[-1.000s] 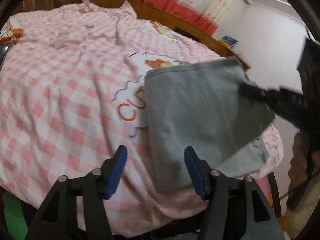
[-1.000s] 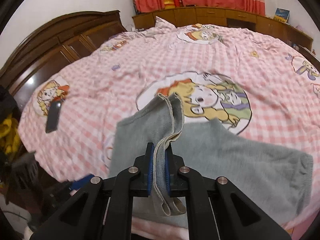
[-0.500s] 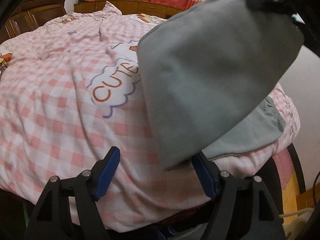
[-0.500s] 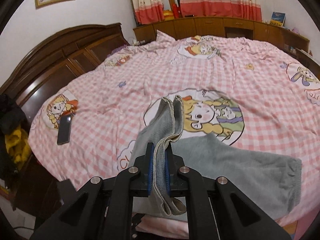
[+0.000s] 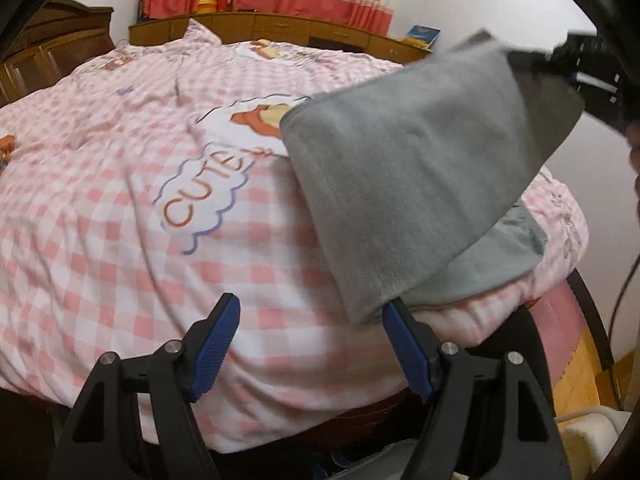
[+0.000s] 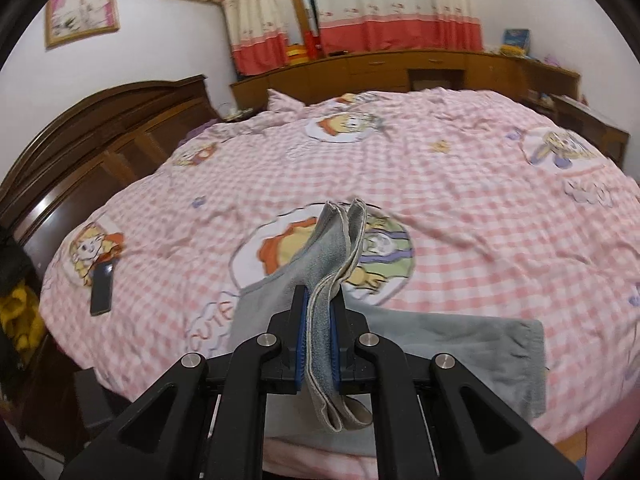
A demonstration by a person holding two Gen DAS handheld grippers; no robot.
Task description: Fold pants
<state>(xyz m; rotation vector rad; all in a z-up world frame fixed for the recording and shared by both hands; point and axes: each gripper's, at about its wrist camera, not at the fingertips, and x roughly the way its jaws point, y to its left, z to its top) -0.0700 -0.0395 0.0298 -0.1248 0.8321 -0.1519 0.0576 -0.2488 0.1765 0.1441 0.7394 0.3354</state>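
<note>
right gripper [image 6: 319, 332] clamped on bunched grey pants [image 5: 404, 184], lifted above checked quilt [image 5: 120, 200]. left gripper [image 5: 312, 344] spread apart, empty, below hanging fold. phone [image 6: 101, 288] on quilt.

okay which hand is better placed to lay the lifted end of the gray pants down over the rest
Right. The right gripper is already shut on the gray pants, holding that end raised above the pink checked bedspread. The left gripper is open and holds nothing.

You have a wide bed under a pink-and-white checked cartoon-print quilt [image 6: 460, 184]. On it lie grey fleece pants [image 6: 460, 344] at the near edge and a dark flat phone [image 6: 101, 289] near the headboard.
</note>
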